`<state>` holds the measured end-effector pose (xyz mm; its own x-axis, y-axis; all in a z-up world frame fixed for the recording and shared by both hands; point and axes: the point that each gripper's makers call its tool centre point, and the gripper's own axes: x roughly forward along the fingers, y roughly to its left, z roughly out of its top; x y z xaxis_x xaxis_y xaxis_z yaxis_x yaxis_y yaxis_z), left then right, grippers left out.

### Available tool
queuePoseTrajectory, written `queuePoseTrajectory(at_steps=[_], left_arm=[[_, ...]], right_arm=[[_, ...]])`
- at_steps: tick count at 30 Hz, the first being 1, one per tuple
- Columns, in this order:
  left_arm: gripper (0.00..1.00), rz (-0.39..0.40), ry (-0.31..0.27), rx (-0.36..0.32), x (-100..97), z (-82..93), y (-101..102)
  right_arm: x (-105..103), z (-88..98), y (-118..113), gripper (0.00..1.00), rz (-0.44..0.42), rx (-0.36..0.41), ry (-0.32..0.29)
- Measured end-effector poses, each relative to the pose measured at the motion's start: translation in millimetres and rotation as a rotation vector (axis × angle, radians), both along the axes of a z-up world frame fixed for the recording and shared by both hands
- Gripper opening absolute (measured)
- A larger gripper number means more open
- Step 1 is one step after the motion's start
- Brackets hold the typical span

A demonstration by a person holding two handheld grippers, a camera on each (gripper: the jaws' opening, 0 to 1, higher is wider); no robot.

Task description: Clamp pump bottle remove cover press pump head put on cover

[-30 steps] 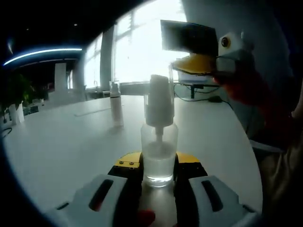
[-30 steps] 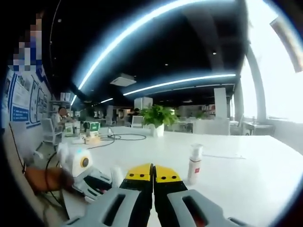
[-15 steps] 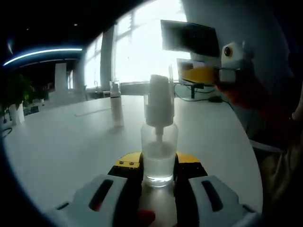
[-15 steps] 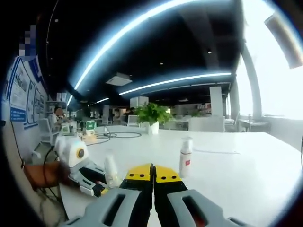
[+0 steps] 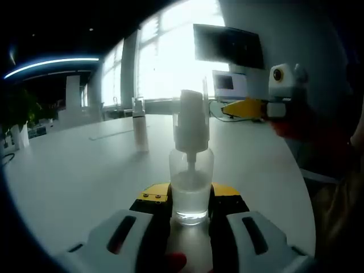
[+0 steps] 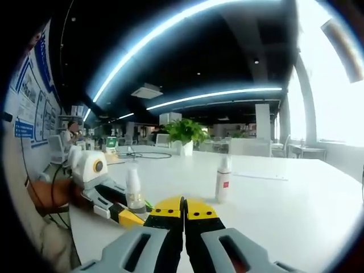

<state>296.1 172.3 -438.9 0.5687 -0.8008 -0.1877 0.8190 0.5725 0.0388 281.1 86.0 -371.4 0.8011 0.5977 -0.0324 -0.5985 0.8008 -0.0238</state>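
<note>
Left gripper view: the clear pump bottle with a white pump head point(image 5: 191, 170) stands upright on the white table point(image 5: 74, 170), clamped at its base between the jaws of the left gripper point(image 5: 190, 219). To the right, the right gripper point(image 5: 242, 108) hovers level with the pump head, apart from it. Right gripper view: the right gripper's jaws are pressed together, empty; a small white spray bottle point(image 6: 223, 180) stands beyond.
</note>
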Motion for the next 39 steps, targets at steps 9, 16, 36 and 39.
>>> queuePoseTrajectory(at_steps=[9,16,36,39], left_arm=[[0.16,0.002,0.004,-0.002,0.6,-0.2,0.9],[0.16,0.004,0.006,-0.003,0.2,-0.3,1.0],[0.16,0.018,0.011,-0.004,3.5,0.1,1.6],[0.16,0.019,0.006,-0.002,3.9,0.0,1.9]], right_arm=[[0.7,-20.3,-12.2,0.0,-0.011,0.011,0.036],[0.7,-23.6,-17.6,0.0,-0.03,0.024,0.04],[8.2,-46.5,-30.4,0.0,-0.058,-0.013,0.064],[10.3,-46.9,-35.0,0.0,-0.063,0.014,0.082]])
